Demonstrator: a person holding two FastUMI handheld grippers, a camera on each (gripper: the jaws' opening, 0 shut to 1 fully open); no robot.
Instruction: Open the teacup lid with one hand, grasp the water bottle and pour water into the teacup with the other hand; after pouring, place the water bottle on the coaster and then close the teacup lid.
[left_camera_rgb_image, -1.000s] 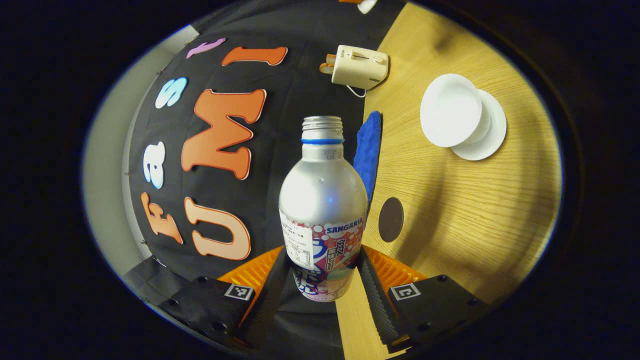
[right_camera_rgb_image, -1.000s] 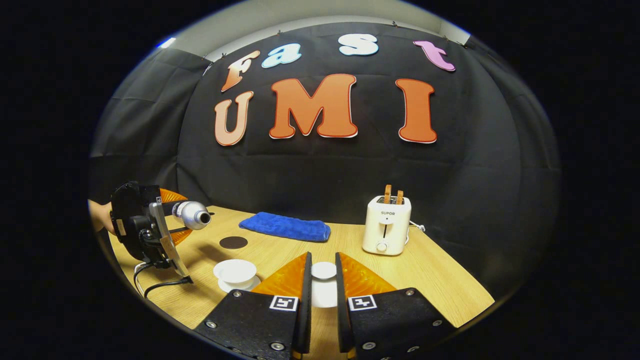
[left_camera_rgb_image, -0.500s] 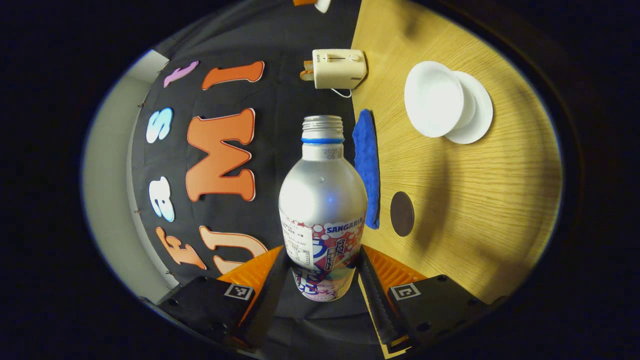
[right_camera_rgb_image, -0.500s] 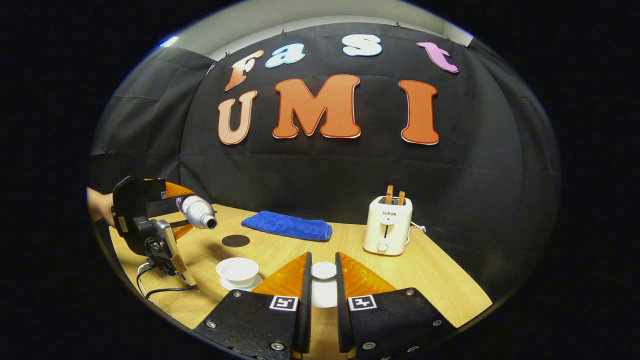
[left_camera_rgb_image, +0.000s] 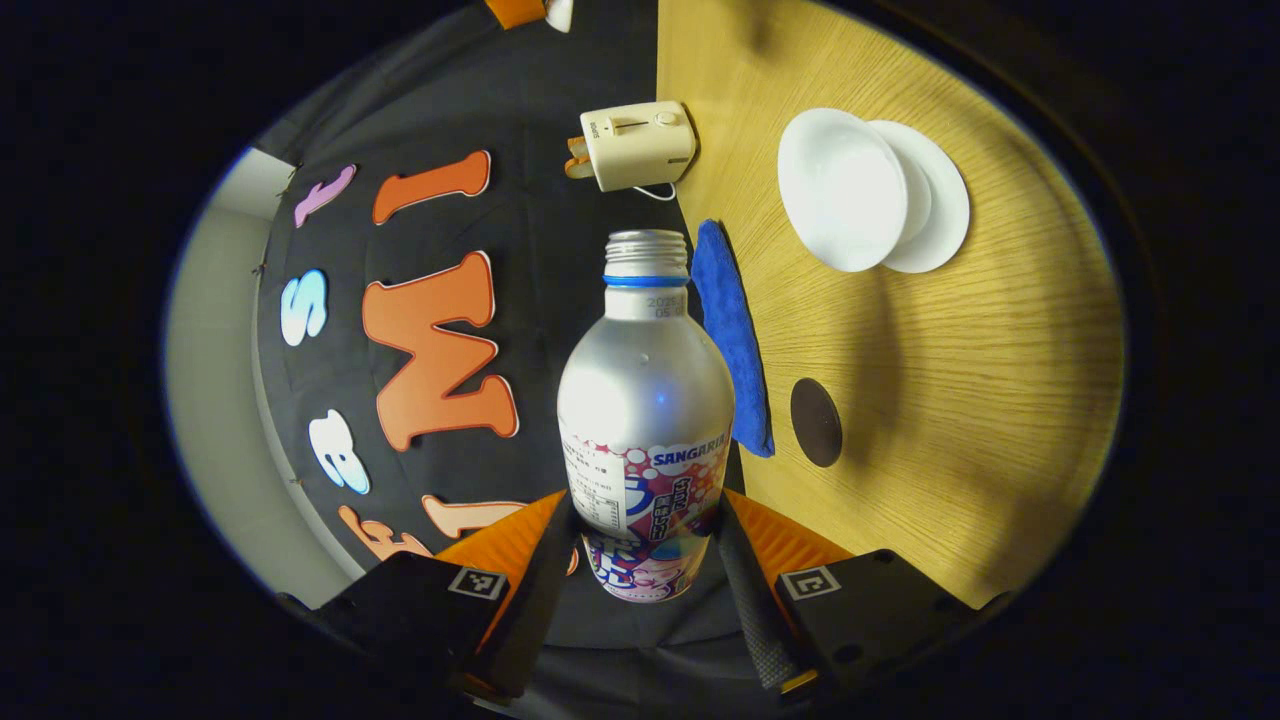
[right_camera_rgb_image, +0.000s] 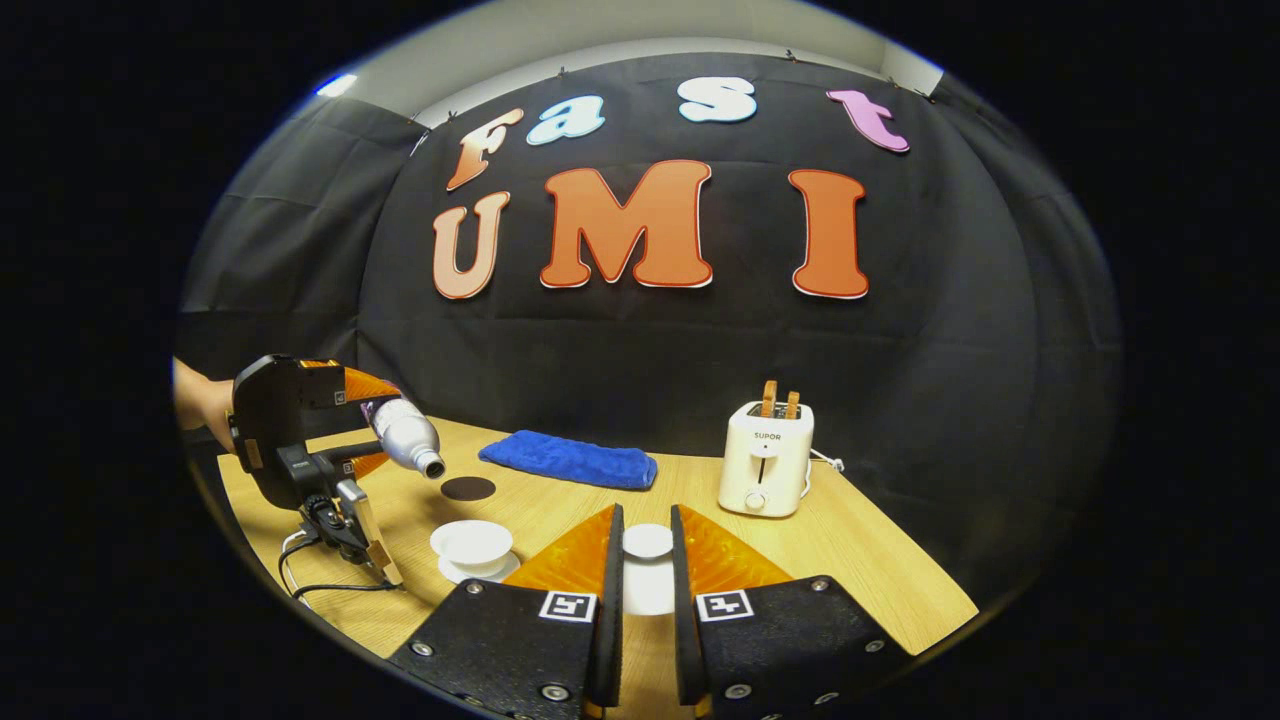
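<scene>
My left gripper (left_camera_rgb_image: 642, 560) clamps the water bottle (left_camera_rgb_image: 645, 420) at centre frame, tipped mouth-down toward the open teacup (left_camera_rgb_image: 842, 190) at upper right. My right gripper (right_camera_rgb_image: 645, 575), bottom centre, pinches the teacup lid (right_camera_rgb_image: 648, 541) above the table (right_camera_rgb_image: 880, 570); the coaster (right_camera_rgb_image: 468, 488) lies left of centre.

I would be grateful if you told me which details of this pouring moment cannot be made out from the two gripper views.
- Right gripper, right gripper view: the teacup lid shows between its fingers, which hide the contact.
- Water bottle, left gripper view: its metal wall hides the contents.
- Teacup, right gripper view: too small to show water inside.
- Left gripper, left gripper view: the bottle's base is hidden between its fingers.
</scene>
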